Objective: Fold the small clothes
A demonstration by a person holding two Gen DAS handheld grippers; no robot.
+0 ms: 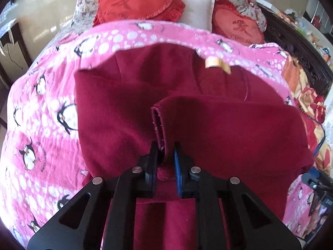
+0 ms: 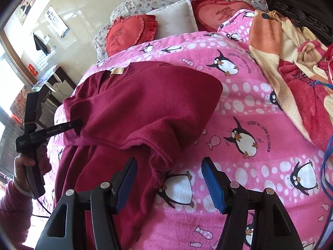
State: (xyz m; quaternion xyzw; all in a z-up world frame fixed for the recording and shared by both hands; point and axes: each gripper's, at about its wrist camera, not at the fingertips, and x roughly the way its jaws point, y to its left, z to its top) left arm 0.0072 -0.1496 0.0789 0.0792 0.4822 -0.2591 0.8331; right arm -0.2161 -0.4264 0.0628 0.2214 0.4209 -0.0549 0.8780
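A dark red fleece garment [image 1: 129,108] lies on a pink penguin blanket [image 1: 41,125], with a tan neck label [image 1: 216,63] at its far edge. My left gripper [image 1: 165,148] is shut on a folded sleeve cuff [image 1: 159,125] of the garment, laid across its body. In the right wrist view the garment [image 2: 141,104] lies left of centre, its sleeve folded over. The left gripper [image 2: 77,125] reaches under the fold from the left. My right gripper [image 2: 169,166] is open and empty over the garment's lower right corner [image 2: 162,158].
Red heart cushions [image 1: 135,2] and a white pillow [image 1: 197,10] lie at the bed's head. An orange and red floral blanket [image 2: 291,66] is heaped on the right with a blue cord [image 2: 326,156]. Dark furniture [image 2: 52,79] stands beside the bed on the left.
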